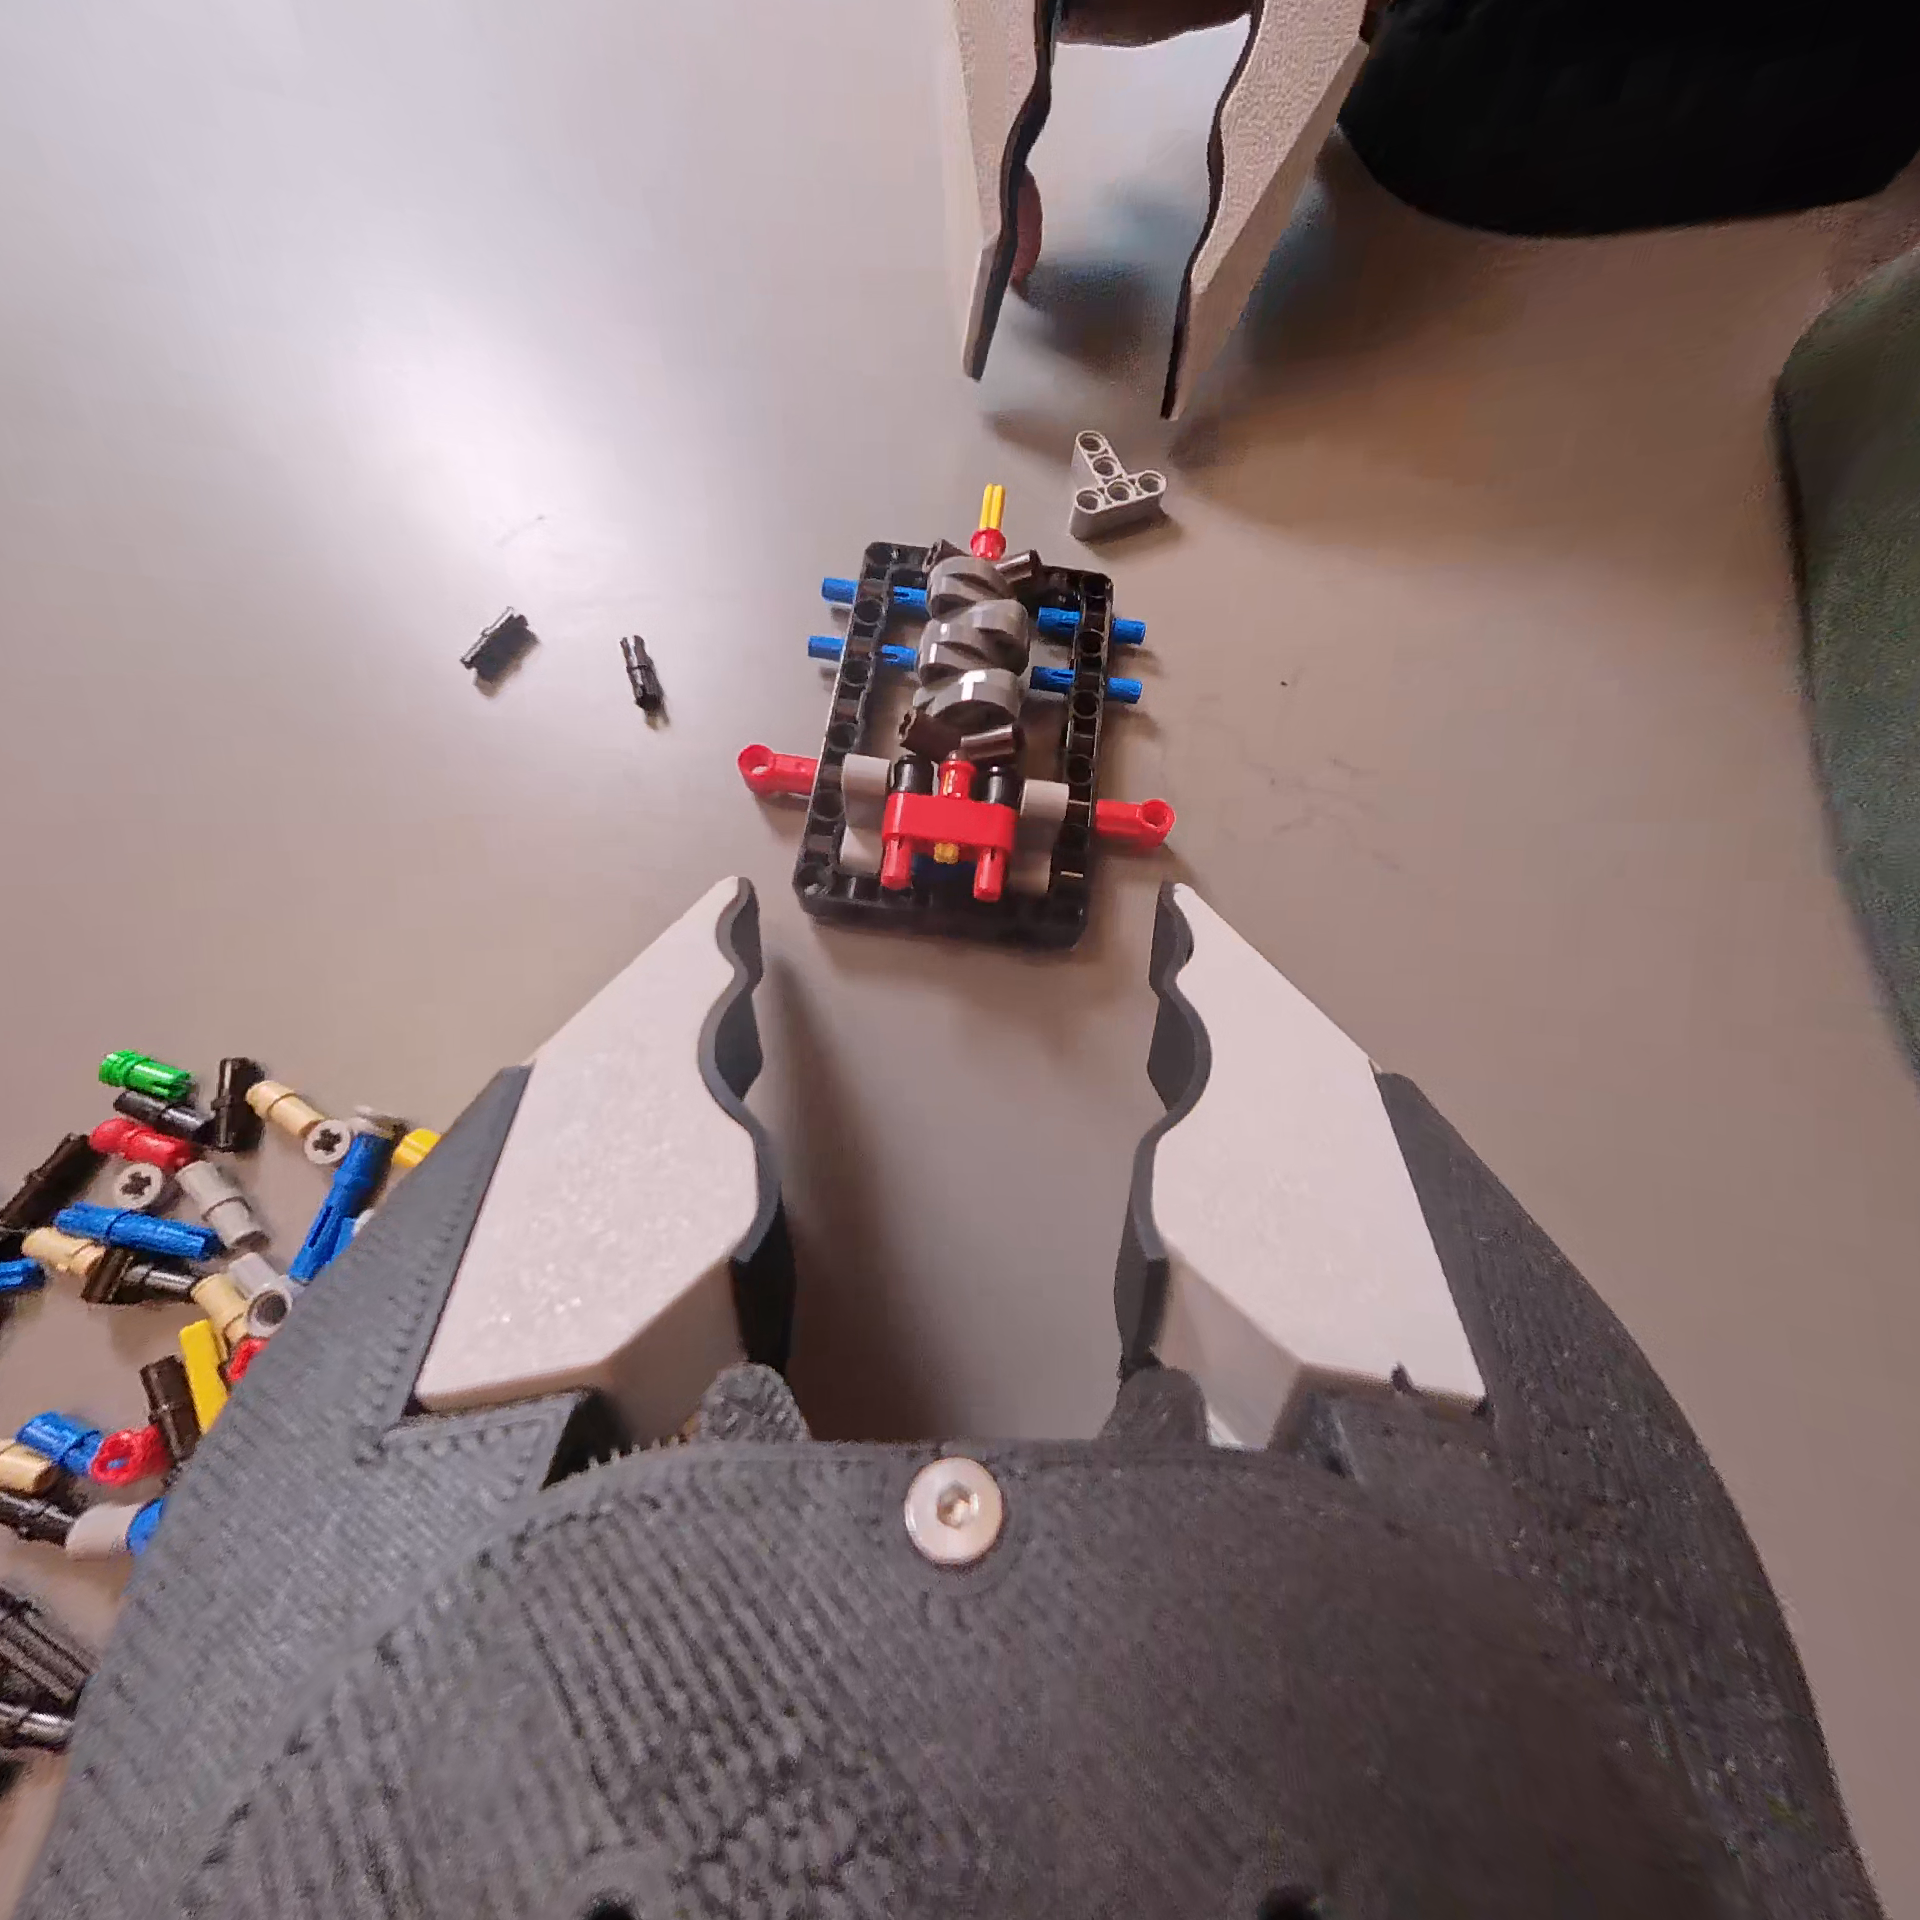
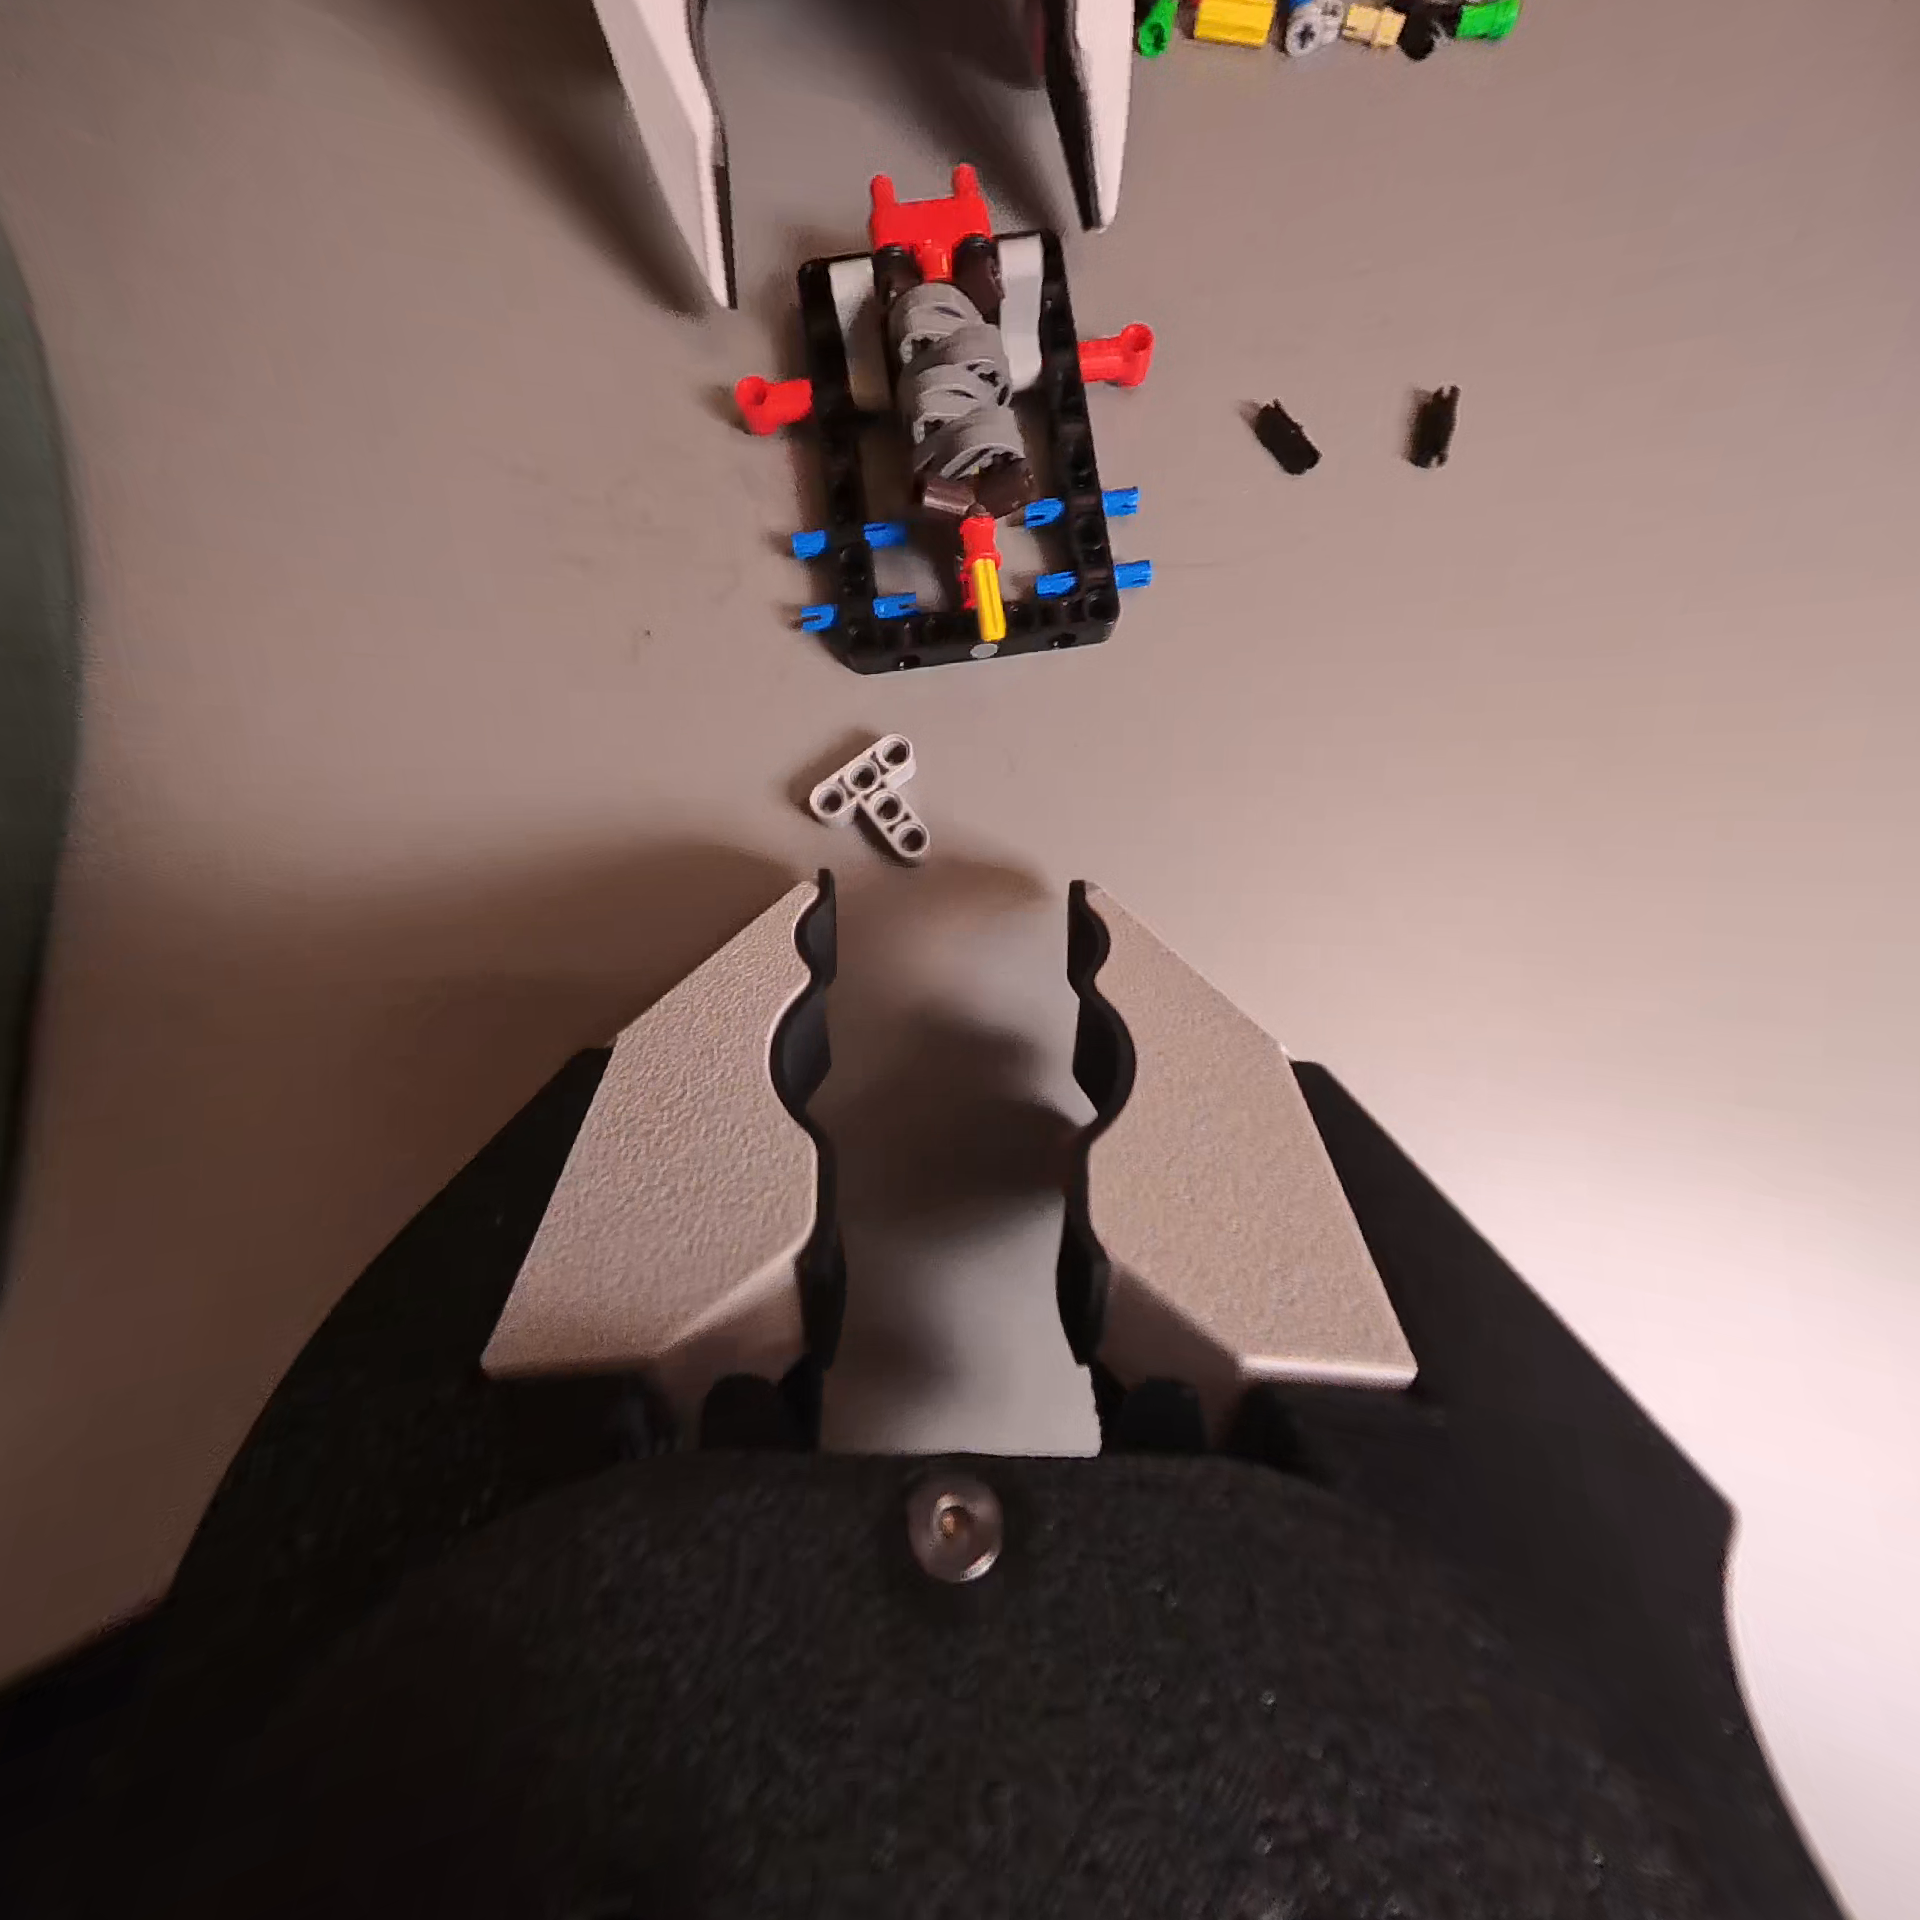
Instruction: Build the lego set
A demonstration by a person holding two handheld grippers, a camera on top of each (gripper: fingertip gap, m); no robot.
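Note:
A black rectangular Lego frame (image 1: 1086, 707) lies flat on the table, with grey cam pieces, blue pins, red pins, a red connector and a yellow axle built in; it also shows in the right wrist view (image 2: 1081, 436). My left gripper (image 1: 956, 894) is open and empty just short of the frame's red end. My right gripper (image 2: 948, 883) is open and empty on the opposite side. A grey T-shaped beam (image 2: 871, 798) lies loose between it and the frame, also in the left wrist view (image 1: 1114, 486). Two black pins (image 1: 499, 642) (image 1: 642, 670) lie apart beside the frame.
A pile of loose coloured pins and connectors (image 1: 156, 1247) lies at the left of my left gripper, partly seen in the right wrist view (image 2: 1320, 23). A dark green object (image 1: 1860, 623) borders the table on the far side. The grippers' ends are close to 12 cm from one another.

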